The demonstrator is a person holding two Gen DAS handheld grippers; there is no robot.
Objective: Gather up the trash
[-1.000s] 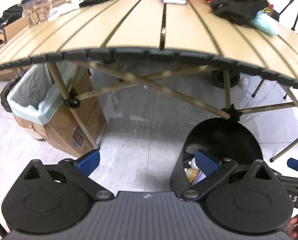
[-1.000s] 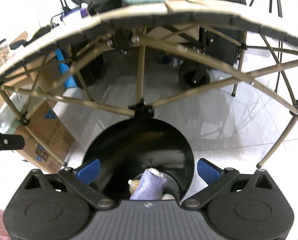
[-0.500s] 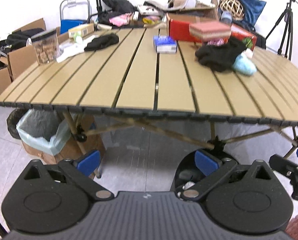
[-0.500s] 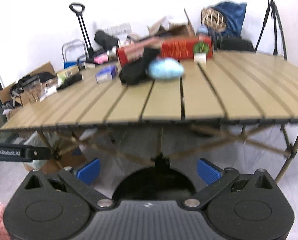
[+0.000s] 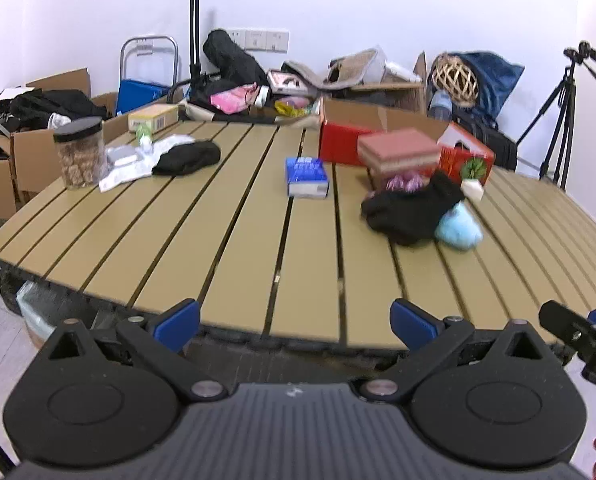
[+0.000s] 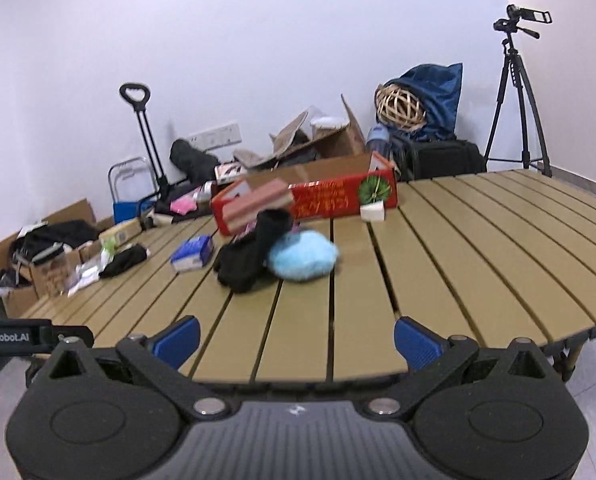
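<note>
Left gripper (image 5: 293, 316): mine, low centre of the left wrist view; jaws spread wide, nothing between the blue pads, hanging just off the near edge of the table.
Right gripper (image 6: 295, 338): mine, low centre of the right wrist view; jaws spread wide, carrying nothing, also at the near table edge.
Slatted table (image 5: 233, 248): fills the middle of both views; the near half is bare slats.
White wrappers (image 5: 131, 166): left of centre in the left wrist view, flat and crumpled beside the jar; I judge these the likeliest trash left to take.
Black cloth (image 5: 187, 158): touching the wrappers on their right side.
Jar (image 5: 81, 152): upright, black lid on, at the left edge of the table.
Blue packet (image 5: 306, 178): centre of the left view, lying flat, apart from the rest.
Black glove (image 6: 253, 256): centre of the right view, slumped against the fluffy blue ball (image 6: 302, 260), the two touching.
Red box (image 6: 338, 200): behind them, along the far edge.
Lined bin (image 5: 31, 306): only a sliver of pale liner shows under the table at lower left.
Progress: both tools empty, so no item is in transit; several loose things remain on top. How much has gone into a bin I cannot tell from here.
Next, by my guess: pick a target, probably the wrappers.
</note>
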